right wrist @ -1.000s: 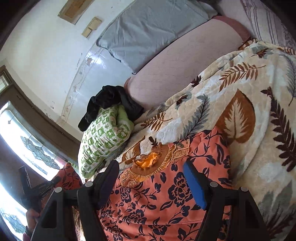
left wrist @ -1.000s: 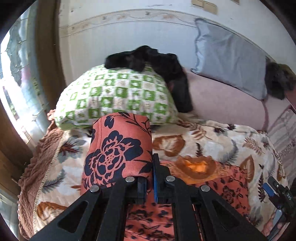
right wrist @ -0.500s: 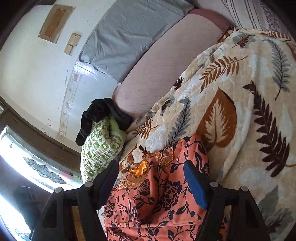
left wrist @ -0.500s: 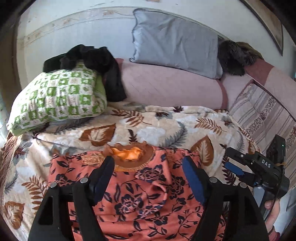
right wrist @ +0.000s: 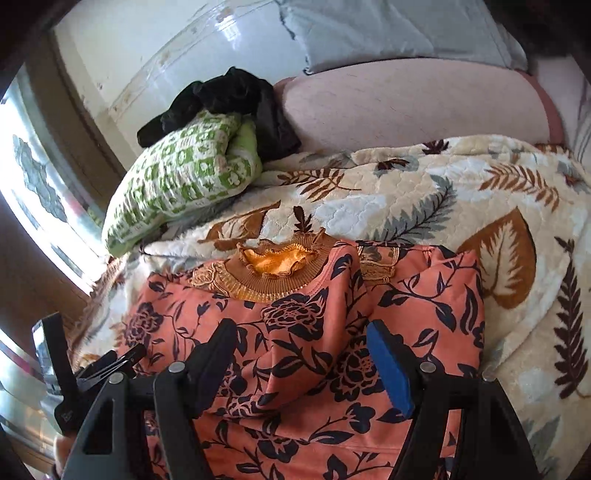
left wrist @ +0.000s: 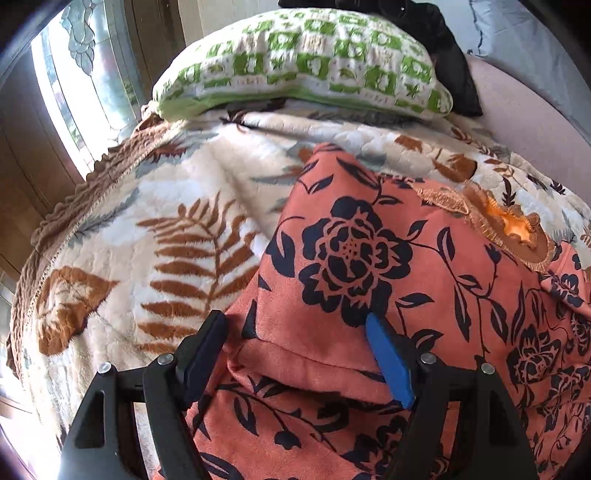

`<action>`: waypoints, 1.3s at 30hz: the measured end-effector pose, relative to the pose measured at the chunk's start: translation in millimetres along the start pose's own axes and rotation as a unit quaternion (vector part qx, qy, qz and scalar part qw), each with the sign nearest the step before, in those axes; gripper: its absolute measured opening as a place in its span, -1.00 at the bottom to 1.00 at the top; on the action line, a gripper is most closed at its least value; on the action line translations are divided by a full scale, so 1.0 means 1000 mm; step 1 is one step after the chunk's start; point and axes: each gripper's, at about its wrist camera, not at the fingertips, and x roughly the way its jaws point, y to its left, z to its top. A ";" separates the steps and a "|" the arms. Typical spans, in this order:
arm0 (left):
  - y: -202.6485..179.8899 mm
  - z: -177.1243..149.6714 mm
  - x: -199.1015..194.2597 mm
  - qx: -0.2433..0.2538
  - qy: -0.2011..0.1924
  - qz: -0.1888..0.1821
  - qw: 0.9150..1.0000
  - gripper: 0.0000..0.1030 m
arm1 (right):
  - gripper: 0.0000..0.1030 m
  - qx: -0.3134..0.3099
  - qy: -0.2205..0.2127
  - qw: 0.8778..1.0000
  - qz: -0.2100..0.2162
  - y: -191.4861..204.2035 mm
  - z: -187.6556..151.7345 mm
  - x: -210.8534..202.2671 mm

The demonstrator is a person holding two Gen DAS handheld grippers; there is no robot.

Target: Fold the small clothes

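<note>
- Where spread across the whole bed, leaf-print blanket [right wrist: 424,192], cream with brown and grey fronds, lying under everything else.
- Flat on the blanket, near its front edge: orange floral garment [left wrist: 369,258], dark blue blossoms, left sleeve folded inward over the body, gold-trimmed neckline facing the far side.
- Beyond the garment, at the blanket's far left corner: green checked pillow [left wrist: 303,62], with a black cloth [right wrist: 229,99] heaped on it.
- Behind the blanket, against the wall: grey pillow [right wrist: 399,29].
- Over the garment's folded sleeve: left gripper [left wrist: 297,339], jaws spread wide, gripping nothing, fabric lying loose between the fingers.
- Over the garment's right half: right gripper [right wrist: 301,349], likewise wide apart, clamped on nothing, cloth merely beneath.
</note>
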 end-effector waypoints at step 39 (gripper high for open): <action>-0.005 -0.012 -0.037 0.093 -0.085 -0.002 0.992 0.64 | -0.49 0.157 0.003 0.986 -0.054 -0.070 -0.026 -0.039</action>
